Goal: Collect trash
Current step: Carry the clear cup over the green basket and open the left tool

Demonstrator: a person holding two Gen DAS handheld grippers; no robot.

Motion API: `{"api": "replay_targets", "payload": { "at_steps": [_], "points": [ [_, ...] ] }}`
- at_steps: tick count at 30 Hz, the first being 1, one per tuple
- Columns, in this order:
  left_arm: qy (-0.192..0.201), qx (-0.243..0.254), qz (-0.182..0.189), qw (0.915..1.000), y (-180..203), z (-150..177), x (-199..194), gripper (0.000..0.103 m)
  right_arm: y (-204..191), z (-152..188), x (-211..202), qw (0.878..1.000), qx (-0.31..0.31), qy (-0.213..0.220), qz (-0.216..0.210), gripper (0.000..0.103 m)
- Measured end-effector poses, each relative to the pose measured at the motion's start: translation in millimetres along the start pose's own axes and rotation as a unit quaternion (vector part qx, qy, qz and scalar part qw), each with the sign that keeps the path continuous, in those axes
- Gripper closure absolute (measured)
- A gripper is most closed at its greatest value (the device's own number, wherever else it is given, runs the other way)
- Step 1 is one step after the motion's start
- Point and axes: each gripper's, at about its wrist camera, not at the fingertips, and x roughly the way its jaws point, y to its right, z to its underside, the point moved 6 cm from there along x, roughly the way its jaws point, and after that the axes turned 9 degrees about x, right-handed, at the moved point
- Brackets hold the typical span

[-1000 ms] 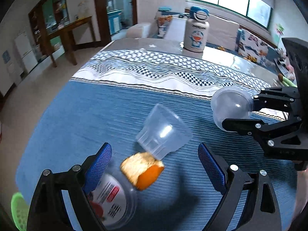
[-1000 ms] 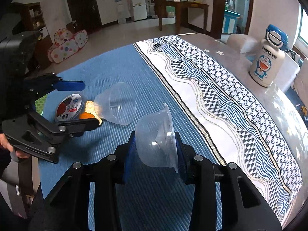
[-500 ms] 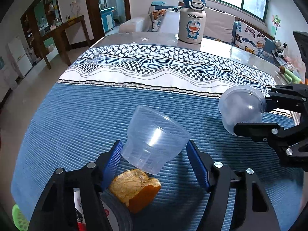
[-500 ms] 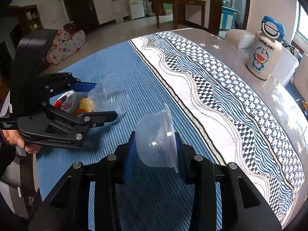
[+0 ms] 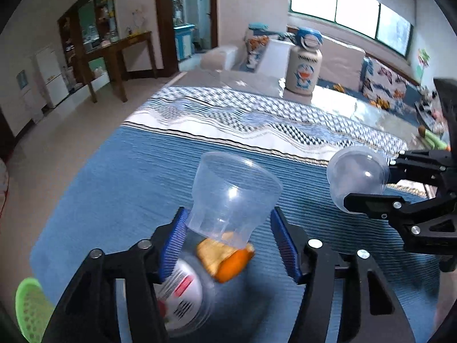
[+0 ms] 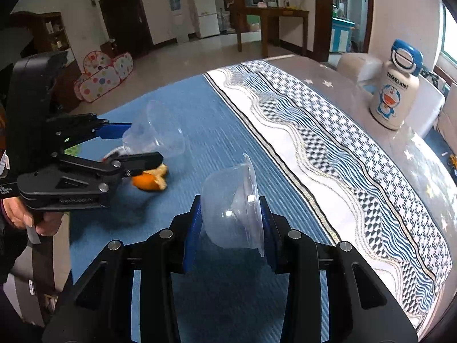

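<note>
My left gripper [image 5: 228, 240] is shut on a clear plastic cup [image 5: 232, 194] and holds it lifted above the blue tablecloth, mouth tilted up; the cup also shows in the right wrist view [image 6: 155, 137]. Under it lie an orange peel [image 5: 225, 257] and a round white lid with a red label [image 5: 182, 294]. My right gripper [image 6: 231, 228] is shut on a clear plastic bowl [image 6: 232, 220], held on its side above the cloth. That bowl shows at the right of the left wrist view [image 5: 357, 177].
A Doraemon bottle [image 5: 304, 65] stands at the table's far edge. The blue cloth [image 5: 128, 185] has a patterned white border. A green mesh basket [image 5: 28, 308] sits low at the left. A sofa, a wooden desk and a fridge lie beyond the table.
My left gripper moved forward over the cup, closed on it and lifted it off the cloth, uncovering the peel. My right gripper kept hold of the bowl.
</note>
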Motion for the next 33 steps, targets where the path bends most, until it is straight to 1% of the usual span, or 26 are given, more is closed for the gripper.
{"api": "replay_targets", "payload": {
  "at_steps": [3,9,13,18,24,28,30,33],
  "points": [
    [0.01,-0.025,-0.014,0.9995,-17.5,9.1,-23.0,0.048,-15.9,-3.9,-3.5,1.0,-0.01,0.007,-0.008,0.065],
    [0.021,-0.058,-0.042,0.9972,-45.1,30.8,-57.6,0.048,-51.2,-7.9,-5.5,0.999,-0.027,0.014,-0.03,0.065],
    [0.027,-0.08,-0.06,0.9946,-63.7,50.8,-80.9,0.049,-83.1,-9.1,-2.7,0.998,-0.042,0.015,-0.051,0.065],
    [0.027,-0.105,-0.094,0.9896,-88.8,80.9,-108.5,0.049,-120.3,-9.8,5.5,0.995,-0.062,0.011,-0.075,0.065],
    [0.018,-0.148,-0.133,0.9799,-127.4,123.1,-137.4,0.05,-173.7,-11.5,17.1,0.991,-0.084,0.004,-0.107,0.065],
    [0.007,-0.173,-0.154,0.9728,-152.0,151.3,-151.3,0.05,-201.3,-11.0,27.7,0.988,-0.093,-0.004,-0.122,0.065],
    [-0.003,-0.186,-0.171,0.9674,-167.3,169.2,-158.5,0.05,-218.6,-9.3,34.0,0.986,-0.098,-0.011,-0.131,0.065],
    [-0.019,-0.207,-0.188,0.96,-186.4,190.9,-163.3,0.05,-241.0,-8.3,43.0,0.984,-0.105,-0.019,-0.141,0.065]
  ]
}}
